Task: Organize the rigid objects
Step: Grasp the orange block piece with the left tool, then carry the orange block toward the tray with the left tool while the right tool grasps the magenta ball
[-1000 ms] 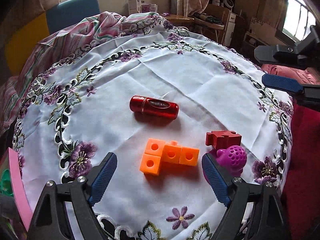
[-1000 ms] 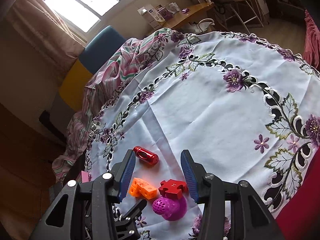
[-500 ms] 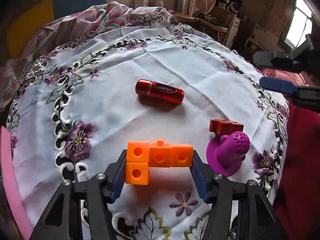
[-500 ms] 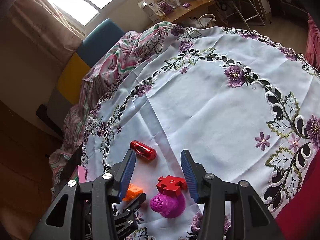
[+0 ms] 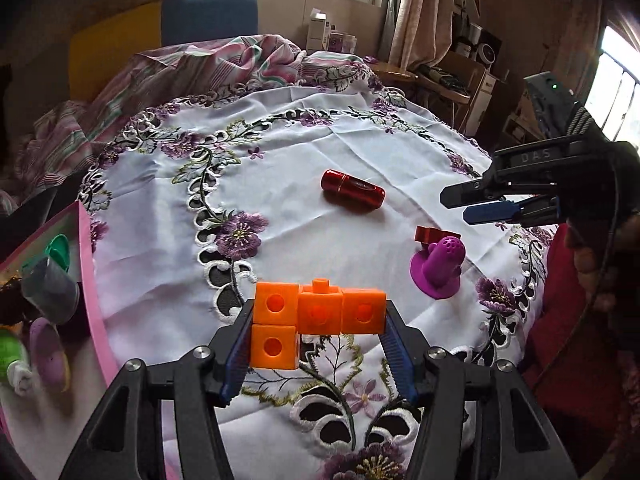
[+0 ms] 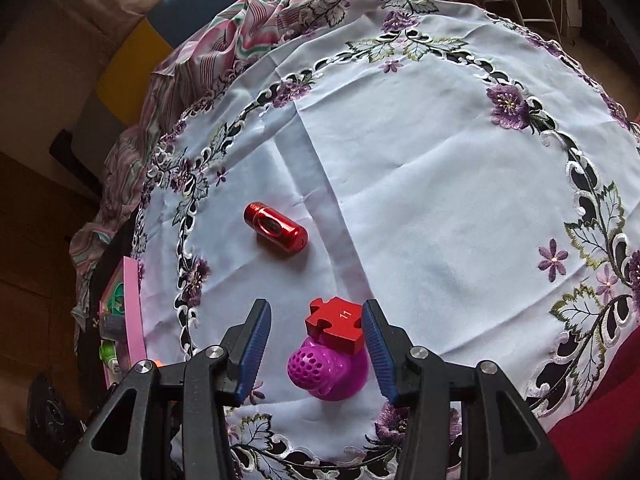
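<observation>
My left gripper is shut on an orange block piece of joined cubes and holds it above the cloth. A red capsule lies mid-table; it also shows in the right wrist view. A red puzzle piece rests against a purple perforated toy; both also show in the left wrist view, puzzle piece, toy. My right gripper is open, its fingers either side of the puzzle piece and toy, above them.
A pink tray with several small toys stands at the left table edge; it also shows in the right wrist view. The round table wears a white embroidered cloth. A striped cloth is bunched at the far side.
My left gripper closed on the orange block piece, lifted it and swung left, bringing the pink tray into view. My right gripper moved down over the puzzle piece and purple toy.
</observation>
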`<control>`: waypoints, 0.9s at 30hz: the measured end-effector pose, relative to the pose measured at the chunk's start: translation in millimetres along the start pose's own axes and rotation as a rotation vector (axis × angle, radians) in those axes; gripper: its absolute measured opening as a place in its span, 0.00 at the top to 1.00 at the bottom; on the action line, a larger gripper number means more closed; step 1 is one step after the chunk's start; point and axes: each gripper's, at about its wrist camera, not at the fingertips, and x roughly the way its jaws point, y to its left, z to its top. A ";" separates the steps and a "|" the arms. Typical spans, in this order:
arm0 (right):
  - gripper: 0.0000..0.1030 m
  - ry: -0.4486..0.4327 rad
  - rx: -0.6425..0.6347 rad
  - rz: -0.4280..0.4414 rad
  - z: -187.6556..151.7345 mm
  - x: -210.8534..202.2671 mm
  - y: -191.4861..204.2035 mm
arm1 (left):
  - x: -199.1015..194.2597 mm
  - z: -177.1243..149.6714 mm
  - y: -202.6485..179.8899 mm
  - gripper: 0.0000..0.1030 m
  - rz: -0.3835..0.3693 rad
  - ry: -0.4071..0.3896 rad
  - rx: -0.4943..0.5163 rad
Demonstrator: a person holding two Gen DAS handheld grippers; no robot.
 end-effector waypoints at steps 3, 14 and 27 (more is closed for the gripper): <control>0.53 0.039 -0.033 -0.028 -0.7 6.8 6.5 | -11.5 -4.5 5.7 0.42 0.004 -0.015 -0.015; 0.55 0.081 -0.167 -0.137 -17.9 8.3 34.5 | -47.1 -21.3 27.7 0.42 0.016 -0.057 -0.059; 0.71 0.142 -0.384 -0.295 -33.8 38.0 77.4 | -74.7 -35.5 54.7 0.42 0.047 -0.104 -0.131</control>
